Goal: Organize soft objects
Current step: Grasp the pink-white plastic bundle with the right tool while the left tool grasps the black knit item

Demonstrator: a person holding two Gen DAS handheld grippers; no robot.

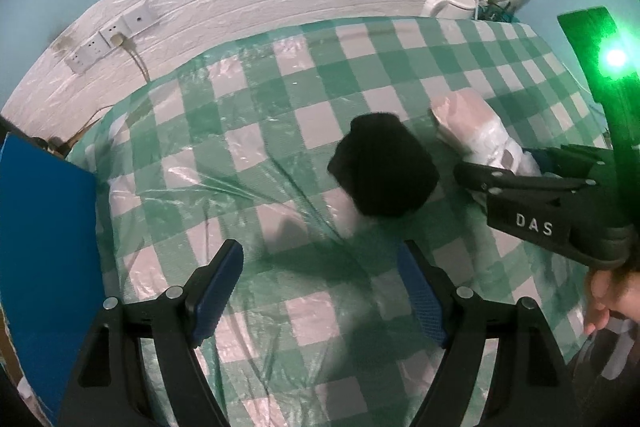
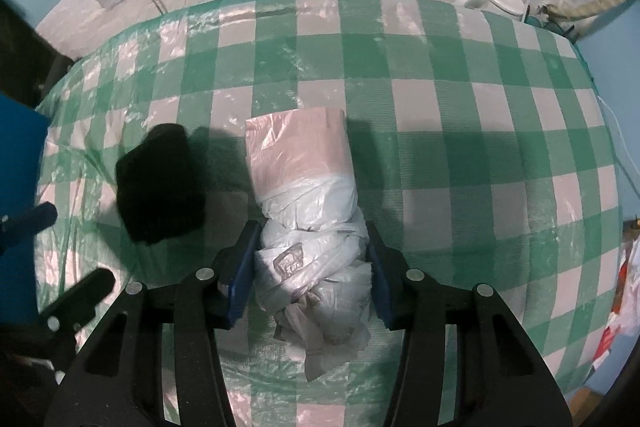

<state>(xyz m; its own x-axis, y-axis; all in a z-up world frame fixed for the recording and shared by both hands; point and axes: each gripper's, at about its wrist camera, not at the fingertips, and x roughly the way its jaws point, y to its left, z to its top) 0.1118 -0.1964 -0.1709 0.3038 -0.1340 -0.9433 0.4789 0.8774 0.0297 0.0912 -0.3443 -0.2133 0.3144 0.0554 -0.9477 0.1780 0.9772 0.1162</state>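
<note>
A black soft bundle (image 1: 382, 169) lies on the green-and-white checked cloth (image 1: 248, 131), just beyond my left gripper (image 1: 320, 267), which is open and empty. It also shows in the right wrist view (image 2: 158, 187). A pink-and-white plastic-wrapped bundle (image 2: 308, 195) lies to its right. My right gripper (image 2: 311, 243) has its blue pads against both sides of the white knotted end. In the left wrist view the wrapped bundle (image 1: 472, 131) sits in the right gripper (image 1: 500, 167).
A white kettle (image 1: 450, 3) stands at the table's far right corner, by the white wall with sockets (image 1: 110, 39). A blue panel (image 1: 44, 239) stands at the left table edge. Colourful clutter (image 2: 622, 291) lies off the right edge.
</note>
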